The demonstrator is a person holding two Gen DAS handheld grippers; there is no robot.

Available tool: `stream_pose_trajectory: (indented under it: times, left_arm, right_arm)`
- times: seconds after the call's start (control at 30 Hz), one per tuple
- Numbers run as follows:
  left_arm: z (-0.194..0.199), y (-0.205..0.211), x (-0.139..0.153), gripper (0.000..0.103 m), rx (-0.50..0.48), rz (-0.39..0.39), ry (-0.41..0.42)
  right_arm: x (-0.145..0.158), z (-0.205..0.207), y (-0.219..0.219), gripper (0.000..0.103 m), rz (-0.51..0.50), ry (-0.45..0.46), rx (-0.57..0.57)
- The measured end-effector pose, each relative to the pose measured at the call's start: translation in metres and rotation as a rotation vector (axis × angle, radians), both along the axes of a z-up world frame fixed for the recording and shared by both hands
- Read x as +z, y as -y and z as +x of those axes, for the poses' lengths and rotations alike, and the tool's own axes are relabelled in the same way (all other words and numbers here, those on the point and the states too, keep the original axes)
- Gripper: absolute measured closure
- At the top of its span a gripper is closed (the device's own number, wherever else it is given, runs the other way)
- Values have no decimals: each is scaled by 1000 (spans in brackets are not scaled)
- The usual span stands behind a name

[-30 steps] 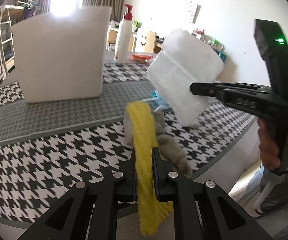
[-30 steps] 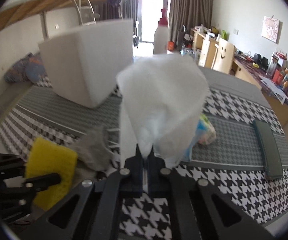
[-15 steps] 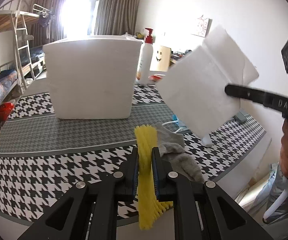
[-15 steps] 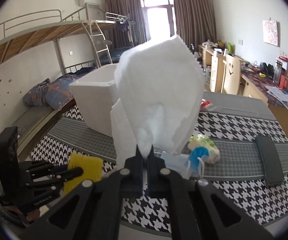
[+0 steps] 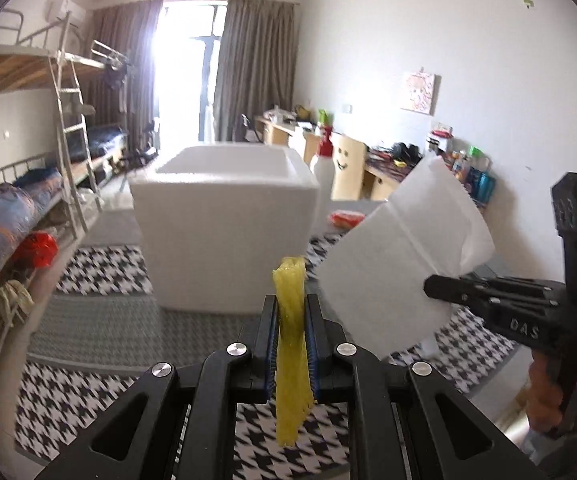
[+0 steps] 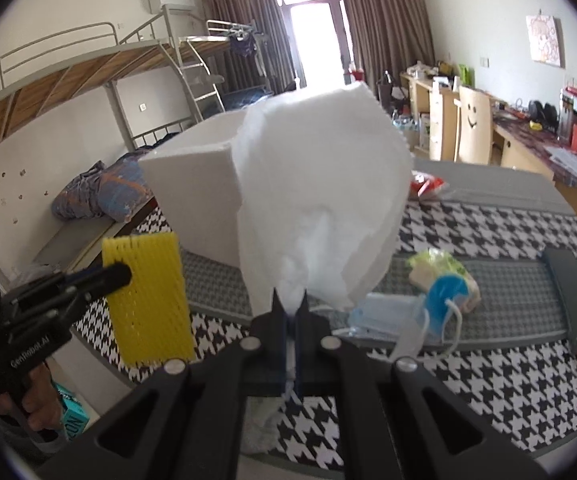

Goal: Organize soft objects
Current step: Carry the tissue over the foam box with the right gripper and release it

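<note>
My left gripper (image 5: pixel 291 300) is shut on a yellow foam net sleeve (image 5: pixel 291 344) and holds it up in the air; the sleeve also shows in the right wrist view (image 6: pixel 146 300). My right gripper (image 6: pixel 289 300) is shut on a white tissue sheet (image 6: pixel 320 208), lifted above the table; it also shows in the left wrist view (image 5: pixel 400 268). An open white foam box (image 5: pixel 224 220) stands on the table ahead of both grippers, seen too in the right wrist view (image 6: pixel 192 208).
A houndstooth tablecloth (image 6: pixel 488 360) covers the table. On it lie a blue face mask (image 6: pixel 392 316), a blue-and-green bundle (image 6: pixel 444 280), a dark flat case (image 6: pixel 572 300), a red packet (image 6: pixel 426 184) and a pump bottle (image 5: pixel 324 160). Bunk beds (image 5: pixel 28 140) stand at left.
Both grippers have risen well above the table with the yellow sleeve and the tissue, so the foam box's open top has come into view. Both stay shut.
</note>
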State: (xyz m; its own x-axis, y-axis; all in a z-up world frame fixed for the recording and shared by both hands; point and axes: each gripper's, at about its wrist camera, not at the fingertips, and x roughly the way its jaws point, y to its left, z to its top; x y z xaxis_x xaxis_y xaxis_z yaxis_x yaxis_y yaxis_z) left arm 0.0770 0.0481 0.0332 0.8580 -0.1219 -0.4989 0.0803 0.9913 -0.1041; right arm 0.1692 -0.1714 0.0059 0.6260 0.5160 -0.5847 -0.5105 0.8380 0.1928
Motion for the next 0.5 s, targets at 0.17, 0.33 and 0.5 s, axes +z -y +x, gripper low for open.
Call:
stream_pose_trajectory:
  times: [0.17,0.33,0.5]
  left_arm:
    - [8,-2,12,90,12,0,20]
    - [13,-5,21,90,19,-3,30]
    - [15,-11,31,90,41,-3,46]
  right_arm:
    - [13,4,-7,99,-1,34,6]
    - [25,11,-12,99,-1,58,16]
    - [35,20,-16,99,1,75,22]
